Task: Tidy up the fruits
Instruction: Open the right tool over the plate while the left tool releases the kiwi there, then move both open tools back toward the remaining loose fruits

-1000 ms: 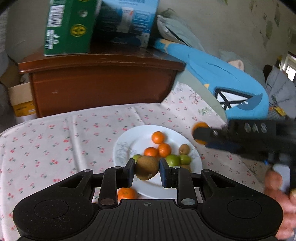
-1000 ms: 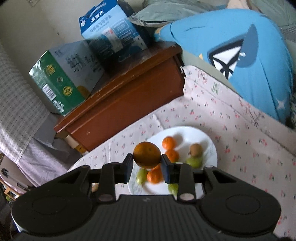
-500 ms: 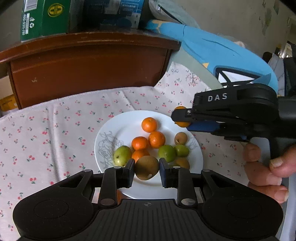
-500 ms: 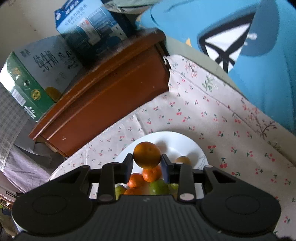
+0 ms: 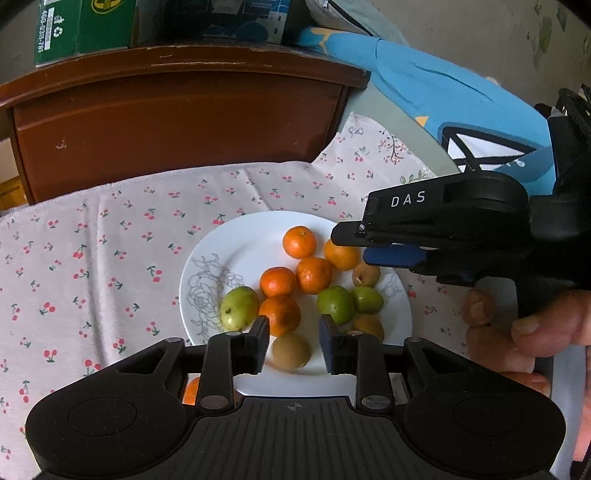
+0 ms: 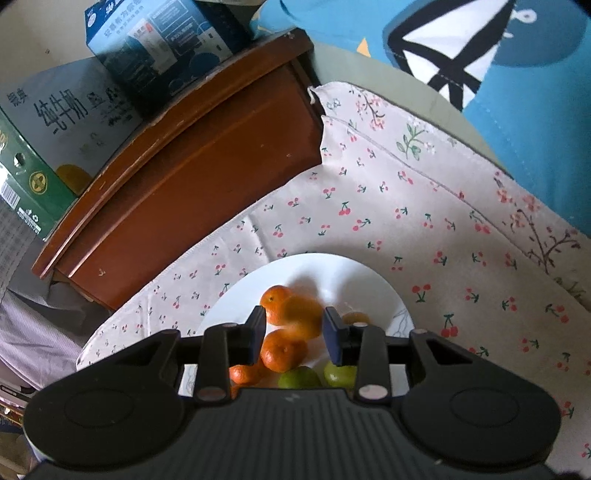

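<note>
A white plate (image 5: 221, 258) on the cherry-print cloth (image 5: 92, 240) holds several tangerines, green fruits and brown fruits. My left gripper (image 5: 291, 345) hangs low over the plate's near rim. Its jaws are opening, and a brown kiwi (image 5: 290, 350) lies on the plate between them with a gap on each side. My right gripper (image 5: 354, 245) reaches in from the right, a hand (image 5: 535, 332) holding it. Its jaws are opening too. In the right wrist view (image 6: 293, 332) a blurred orange (image 6: 303, 317) sits loose between the pads; the left wrist view shows this orange (image 5: 341, 254) on the plate under the fingertips.
One tangerine (image 5: 190, 391) lies on the cloth beside the plate, half hidden under my left gripper. A brown wooden cabinet (image 5: 177, 122) stands right behind the cloth with a green carton (image 5: 81, 26) and a blue box (image 6: 166, 40) on it. A blue cushion (image 5: 443, 92) is at the back right.
Both grippers sank towards the plate. The left jaws spread and let go of the kiwi, which now rests on the plate. The right jaws widened and the orange slipped down out of them.
</note>
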Action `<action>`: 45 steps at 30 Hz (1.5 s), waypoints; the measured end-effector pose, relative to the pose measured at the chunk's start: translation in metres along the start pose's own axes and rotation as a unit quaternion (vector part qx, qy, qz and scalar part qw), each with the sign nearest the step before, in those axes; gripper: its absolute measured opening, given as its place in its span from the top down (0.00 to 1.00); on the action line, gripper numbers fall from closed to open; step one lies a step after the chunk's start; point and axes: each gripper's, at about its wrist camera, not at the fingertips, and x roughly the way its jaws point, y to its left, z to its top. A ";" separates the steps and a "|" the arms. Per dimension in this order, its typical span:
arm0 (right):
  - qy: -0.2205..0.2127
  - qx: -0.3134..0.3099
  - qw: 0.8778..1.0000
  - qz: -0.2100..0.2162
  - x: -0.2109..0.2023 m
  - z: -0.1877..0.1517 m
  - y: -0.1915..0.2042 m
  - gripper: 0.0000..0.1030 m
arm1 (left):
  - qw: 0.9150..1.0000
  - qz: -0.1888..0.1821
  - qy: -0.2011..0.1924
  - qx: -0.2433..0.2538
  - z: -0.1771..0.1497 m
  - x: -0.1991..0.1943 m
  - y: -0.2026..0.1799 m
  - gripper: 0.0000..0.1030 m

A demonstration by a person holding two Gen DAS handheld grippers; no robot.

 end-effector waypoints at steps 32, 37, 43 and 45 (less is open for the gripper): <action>-0.028 -0.050 0.997 0.048 -0.070 -0.036 0.039 0.61 | 0.994 0.075 -0.069 -0.037 0.004 -0.114 0.053 0.11; -0.022 -0.056 0.996 0.059 -0.083 -0.057 0.041 0.61 | 0.992 0.092 -0.060 -0.055 -0.003 -0.121 0.065 0.11; -0.013 -0.083 0.994 0.068 -0.092 -0.082 0.050 0.61 | 0.991 0.109 -0.050 -0.063 -0.010 -0.125 0.073 0.11; -0.004 -0.088 0.993 0.073 -0.092 -0.091 0.053 0.61 | 0.991 0.111 -0.045 -0.061 -0.013 -0.125 0.074 0.11</action>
